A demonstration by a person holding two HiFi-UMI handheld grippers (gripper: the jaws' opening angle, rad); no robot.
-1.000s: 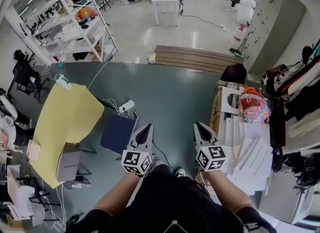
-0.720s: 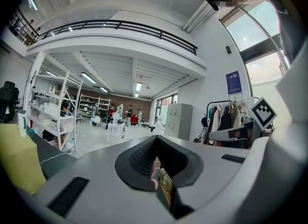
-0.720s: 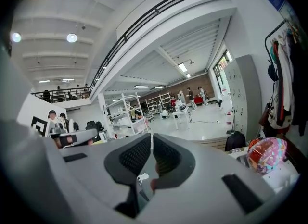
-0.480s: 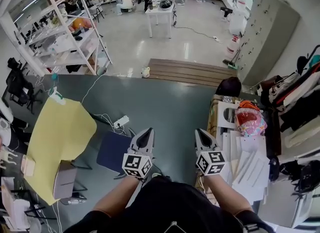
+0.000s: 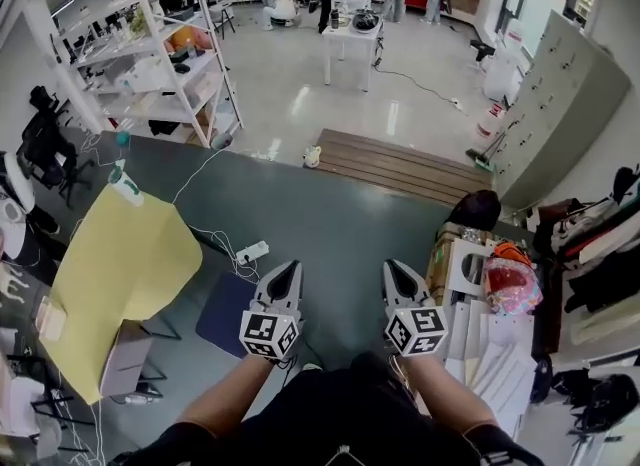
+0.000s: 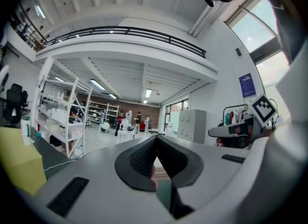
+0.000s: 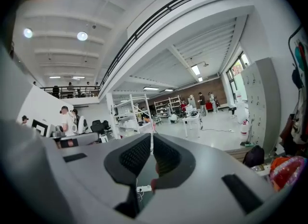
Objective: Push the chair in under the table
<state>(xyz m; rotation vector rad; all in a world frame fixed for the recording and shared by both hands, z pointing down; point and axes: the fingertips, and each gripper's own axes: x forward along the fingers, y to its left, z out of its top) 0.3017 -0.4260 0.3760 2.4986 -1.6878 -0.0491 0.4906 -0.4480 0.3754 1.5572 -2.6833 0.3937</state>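
Left gripper (image 5: 286,272) is hanging in front of the person's waist with its jaws pressed together and nothing between them. Just beside it, the right gripper (image 5: 393,270) is pointing the same way, out across the room; its jaws are meeting at the tips too, and they are carrying nothing. Both marker cubes are facing up toward the head camera, and the person's forearms are reaching forward from a dark top.

Down on the grey-green floor, the chair (image 5: 228,312) is standing with its blue seat out in the open, just beside the near edge of the table (image 5: 115,272), which is wearing a yellow cover. From above, the left gripper is showing over the seat's right edge; I cannot tell whether it is touching the chair.

A cardboard box (image 5: 126,358) is sitting at the table's near corner, and a bottle (image 5: 124,185) is standing on its far corner. A white power strip (image 5: 252,251) is lying on the floor beyond the chair, with cables trailing from it.

To the person's right, a cluttered desk (image 5: 490,344) is holding stacked white sheets and a pink bag (image 5: 511,284). Farther off, a wooden platform (image 5: 400,164) is lying on the floor, white shelving (image 5: 165,49) is lining the left side, and grey lockers (image 5: 565,104) are standing on the right.
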